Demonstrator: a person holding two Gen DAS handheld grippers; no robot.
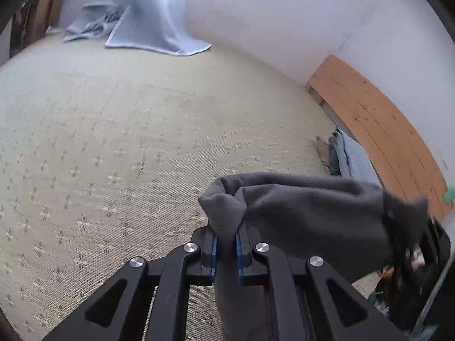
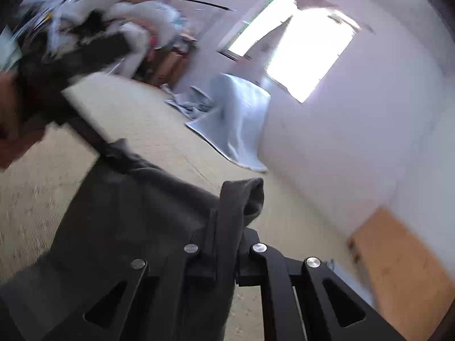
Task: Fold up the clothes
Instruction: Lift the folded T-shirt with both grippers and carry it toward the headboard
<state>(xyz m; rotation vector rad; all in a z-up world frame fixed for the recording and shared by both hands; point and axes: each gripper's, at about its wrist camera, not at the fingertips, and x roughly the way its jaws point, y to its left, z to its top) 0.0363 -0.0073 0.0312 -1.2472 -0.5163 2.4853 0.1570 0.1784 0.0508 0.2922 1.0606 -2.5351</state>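
Right now I am holding a grey garment [image 1: 307, 207] up off the mat [image 1: 113, 142] between both claws. My left claw [image 1: 226, 244] is pinching one bunched edge tight; my right claw [image 2: 227, 238] is gripping another edge, the cloth stretching and sagging between them. No crease is showing that I could call a fold, so this could be spreading it out or carrying an edge over. A folded pile [image 1: 347, 156] is lying by the board [image 1: 378, 130].
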